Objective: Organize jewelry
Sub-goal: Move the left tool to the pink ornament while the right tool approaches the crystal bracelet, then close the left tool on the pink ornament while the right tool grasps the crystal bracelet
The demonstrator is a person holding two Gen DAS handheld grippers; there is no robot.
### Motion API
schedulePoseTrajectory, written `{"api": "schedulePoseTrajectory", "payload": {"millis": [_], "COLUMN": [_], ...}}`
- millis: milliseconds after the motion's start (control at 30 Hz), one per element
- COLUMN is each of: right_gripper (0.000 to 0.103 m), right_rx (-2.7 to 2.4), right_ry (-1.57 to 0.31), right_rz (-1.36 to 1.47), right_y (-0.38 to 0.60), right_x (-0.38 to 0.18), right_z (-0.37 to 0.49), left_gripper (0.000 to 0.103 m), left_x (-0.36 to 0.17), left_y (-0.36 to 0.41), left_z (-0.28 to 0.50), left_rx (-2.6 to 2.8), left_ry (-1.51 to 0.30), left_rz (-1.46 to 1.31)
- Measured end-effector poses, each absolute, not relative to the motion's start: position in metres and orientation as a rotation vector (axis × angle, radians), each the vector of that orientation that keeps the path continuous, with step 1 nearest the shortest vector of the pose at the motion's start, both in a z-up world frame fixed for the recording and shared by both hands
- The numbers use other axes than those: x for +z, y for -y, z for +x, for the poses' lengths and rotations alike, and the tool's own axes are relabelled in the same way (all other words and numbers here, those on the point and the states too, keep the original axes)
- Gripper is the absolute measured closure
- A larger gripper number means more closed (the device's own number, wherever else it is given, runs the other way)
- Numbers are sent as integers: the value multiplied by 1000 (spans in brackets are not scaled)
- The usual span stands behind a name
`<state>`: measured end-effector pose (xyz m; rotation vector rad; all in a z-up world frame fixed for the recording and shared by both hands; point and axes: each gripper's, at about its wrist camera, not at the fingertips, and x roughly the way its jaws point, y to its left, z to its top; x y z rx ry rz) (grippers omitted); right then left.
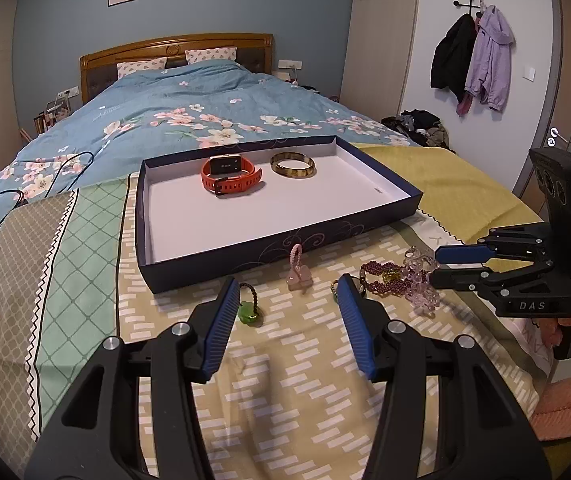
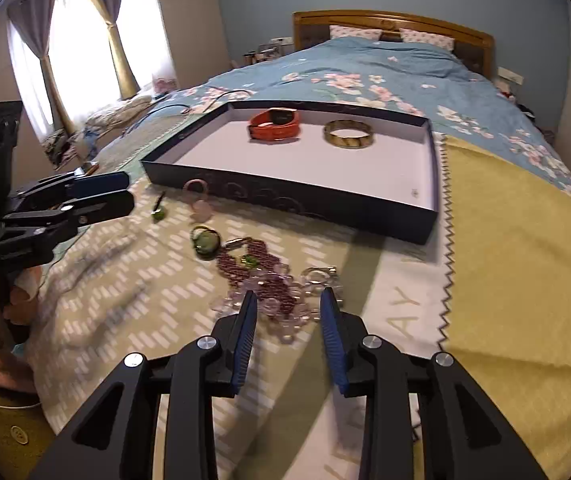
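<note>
The right claw (image 2: 288, 298) stands part open over the tangled bead bracelets (image 2: 263, 280), gripping nothing; the left claw (image 1: 291, 292) hangs wide and empty near the green pendant (image 1: 248, 312). A pinch here risks dragging several strands toward the box (image 2: 285, 200) together.

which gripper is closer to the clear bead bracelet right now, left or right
Right. The right gripper has its tips at the clear bead bracelet, jaws apart. The left gripper hangs off to the side, nearer the green pendant.
</note>
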<state>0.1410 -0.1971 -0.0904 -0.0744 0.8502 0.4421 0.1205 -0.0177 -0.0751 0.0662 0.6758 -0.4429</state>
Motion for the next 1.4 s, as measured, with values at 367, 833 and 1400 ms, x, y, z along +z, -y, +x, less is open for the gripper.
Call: {"api": "schedulePoseTrajectory", "payload": {"millis": [367, 833, 1400], "right_gripper": [96, 96, 96], "right_rx": [432, 462, 475], "right_ry": [-862, -807, -718], "right_rz": [-134, 17, 113], "right_y": [191, 214, 223], "right_x": [-93, -69, -41], "right_z": [139, 136, 153], "left_gripper": [53, 53, 72], "left_x": [-76, -79, -102], "left_y": [17, 23, 48], "left_z": [124, 126, 180], "left_rx": [-447, -468, -503], "left_ry": [-682, -696, -845], "left_rz": [61, 78, 70]}}
